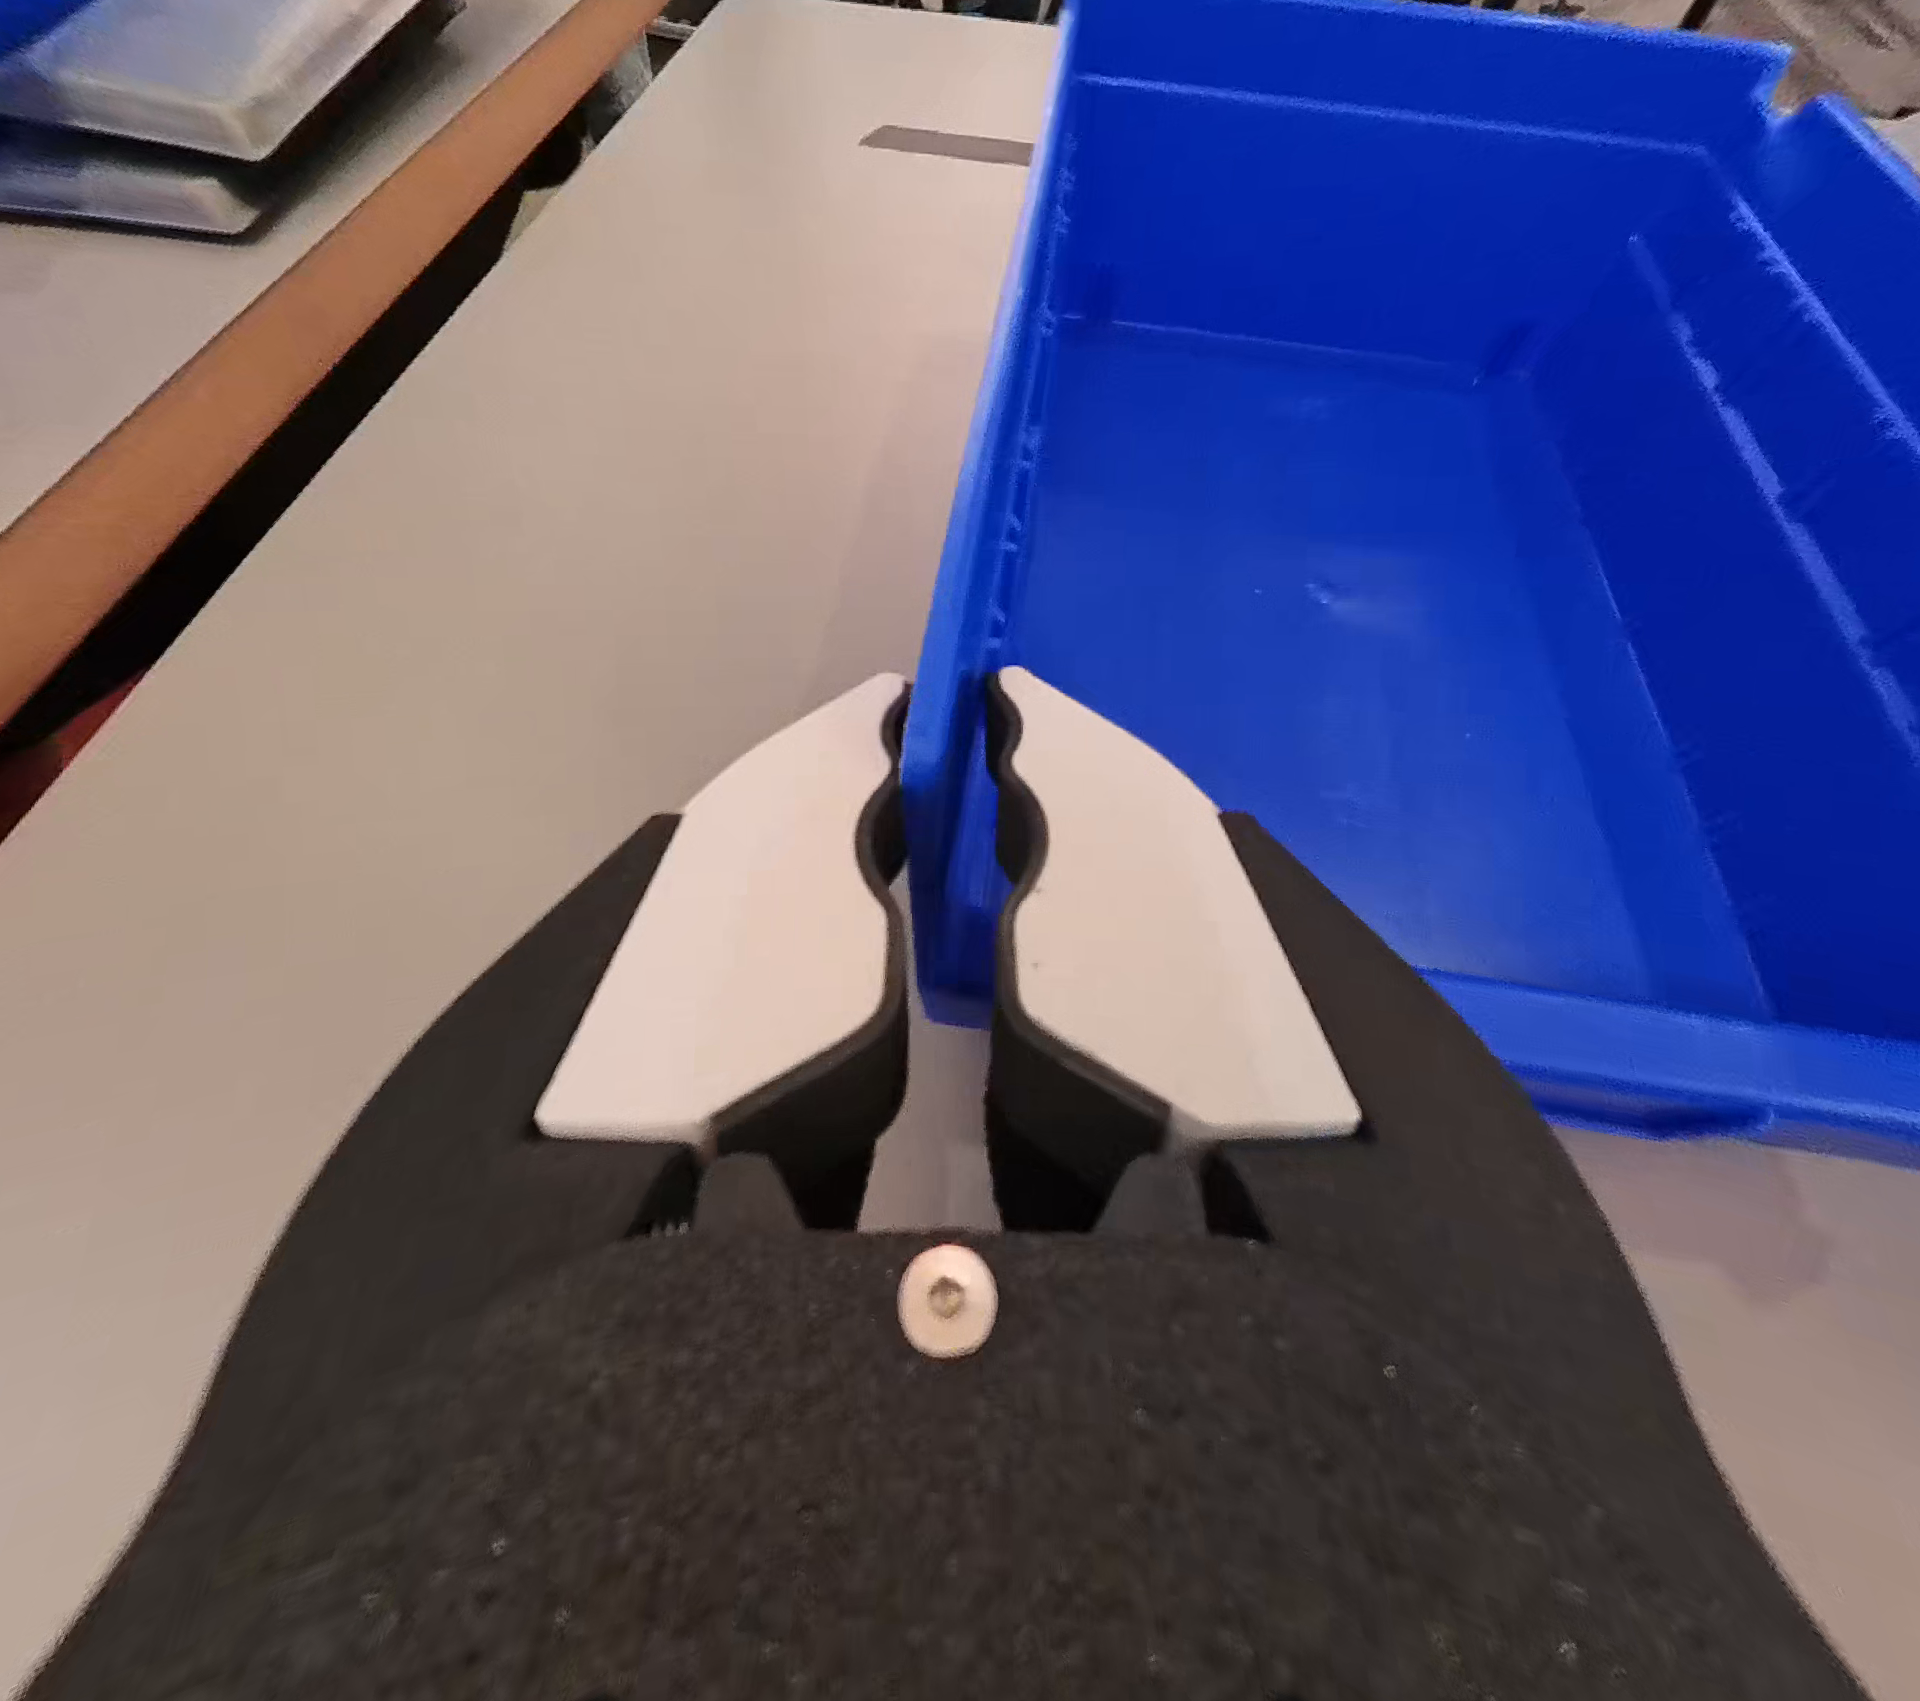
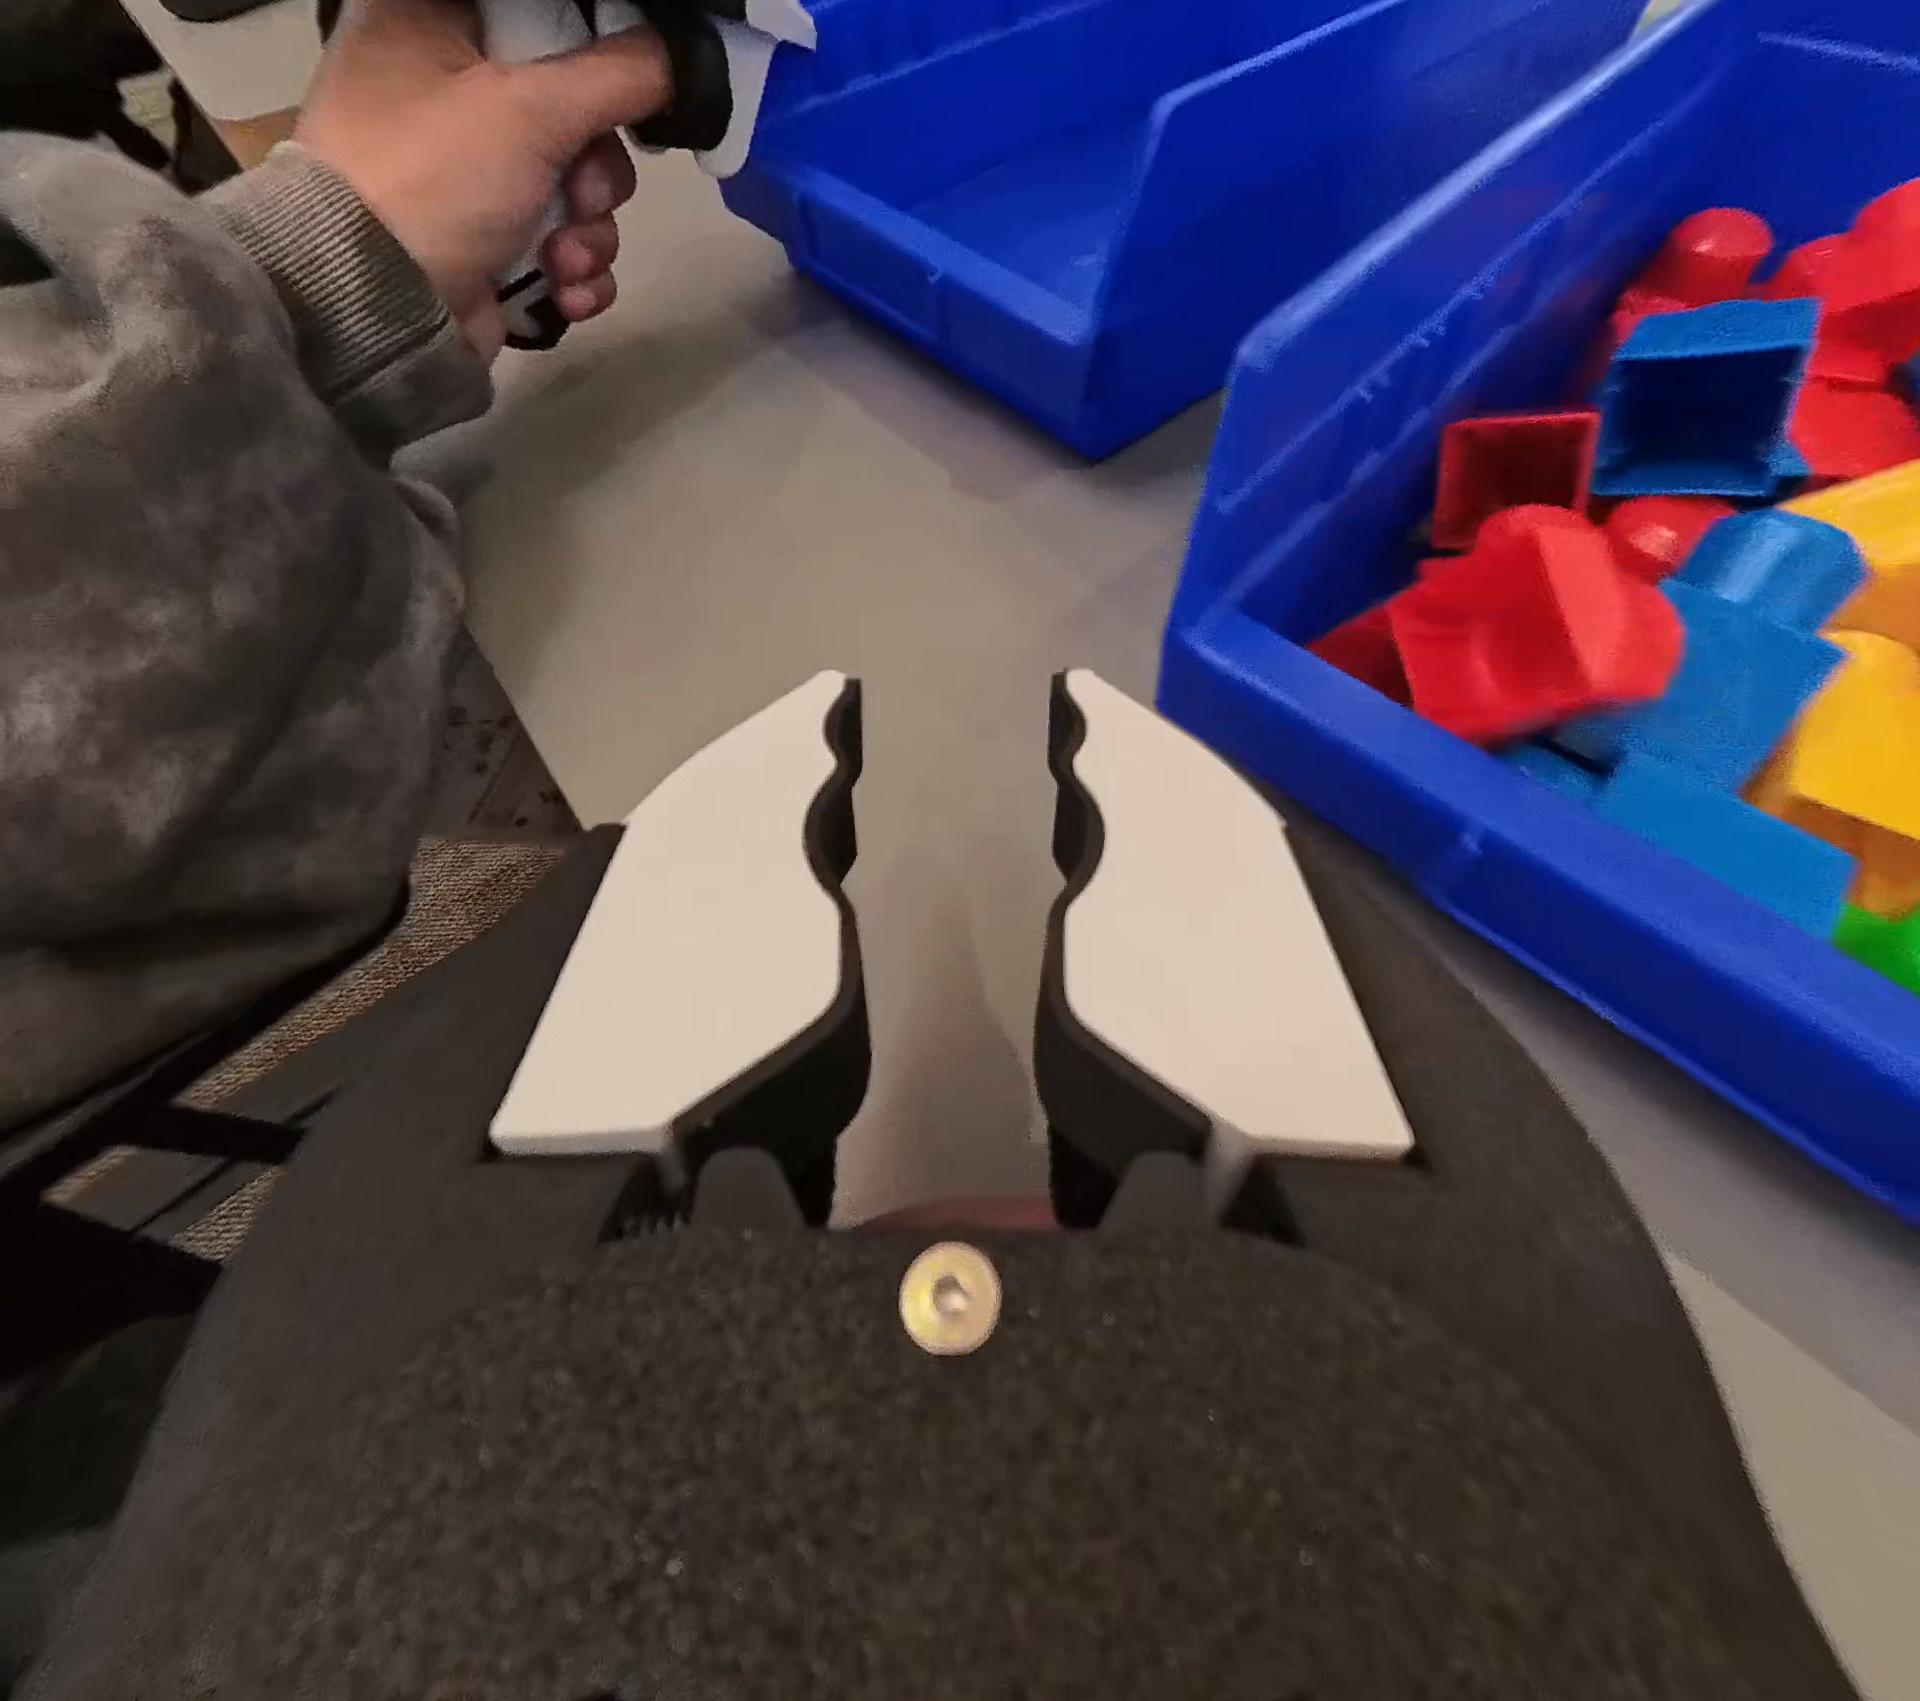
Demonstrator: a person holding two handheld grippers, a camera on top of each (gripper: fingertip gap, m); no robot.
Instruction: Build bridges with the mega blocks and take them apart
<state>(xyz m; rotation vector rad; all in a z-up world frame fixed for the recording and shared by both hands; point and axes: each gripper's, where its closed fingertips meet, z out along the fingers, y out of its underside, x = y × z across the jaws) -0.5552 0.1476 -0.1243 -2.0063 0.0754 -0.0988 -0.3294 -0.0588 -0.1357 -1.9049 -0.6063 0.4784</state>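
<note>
- Left gripper [image 1: 943, 695]: jaws narrowly parted, straddling the near left corner wall of an empty blue bin [image 1: 1403, 571]; whether the pads press the wall cannot be told.
- Empty blue bin: extends ahead and to the right of the left jaws, resting on a grey table [image 1: 582, 571]; its floor is bare.
- Right gripper [image 2: 956, 690]: jaws open, nothing between them, only grey tabletop showing in the gap.
- Mega blocks [image 2: 1704, 602]: red, blue, yellow and green pieces heaped in a second blue bin [image 2: 1340, 571], just right of the right jaws.
- A person's hand [image 2: 488, 165], in a grey sleeve [image 2: 208, 529], holds the left gripper's handle, ahead and left of the right jaws.
</note>
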